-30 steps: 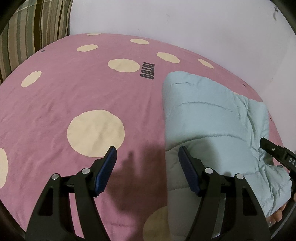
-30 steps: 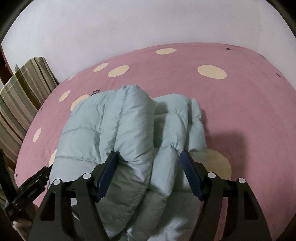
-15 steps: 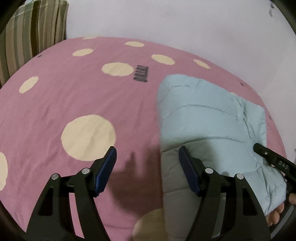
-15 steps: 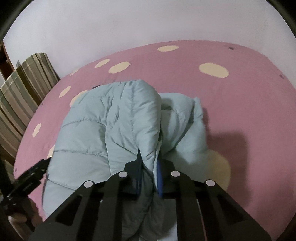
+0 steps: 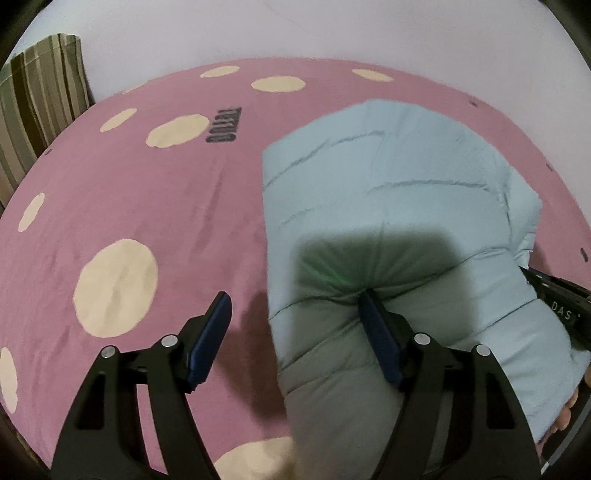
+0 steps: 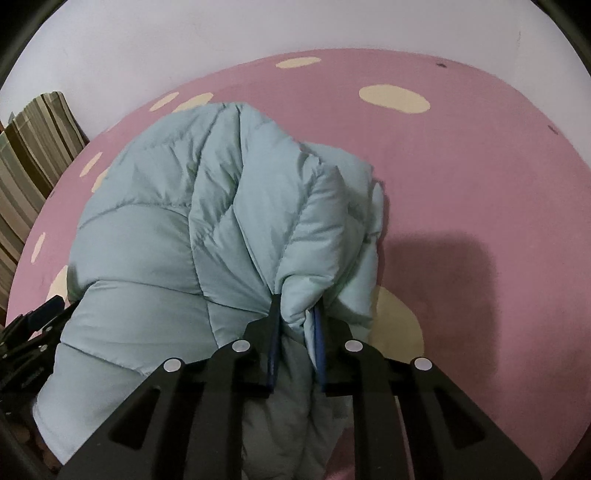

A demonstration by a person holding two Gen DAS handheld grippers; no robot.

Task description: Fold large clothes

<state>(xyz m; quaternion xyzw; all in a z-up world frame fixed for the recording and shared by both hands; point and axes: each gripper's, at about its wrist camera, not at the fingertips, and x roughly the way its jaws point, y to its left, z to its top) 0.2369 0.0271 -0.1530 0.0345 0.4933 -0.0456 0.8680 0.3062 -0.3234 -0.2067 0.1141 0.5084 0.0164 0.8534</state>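
Observation:
A pale blue puffer jacket lies partly folded on a pink bed sheet with cream dots. My left gripper is open; its jaws straddle the jacket's near left edge, the right finger pressing into the fabric. My right gripper is shut on a bunched fold of the jacket and lifts it off the sheet. The right gripper's body shows at the right edge of the left wrist view. The left gripper shows at the lower left of the right wrist view.
A striped green and brown cushion stands at the bed's far left, also in the right wrist view. A white wall runs behind the bed. Dark lettering is printed on the sheet.
My right gripper closed on a jacket fold and raised it. My left gripper moved right over the jacket's edge, still open.

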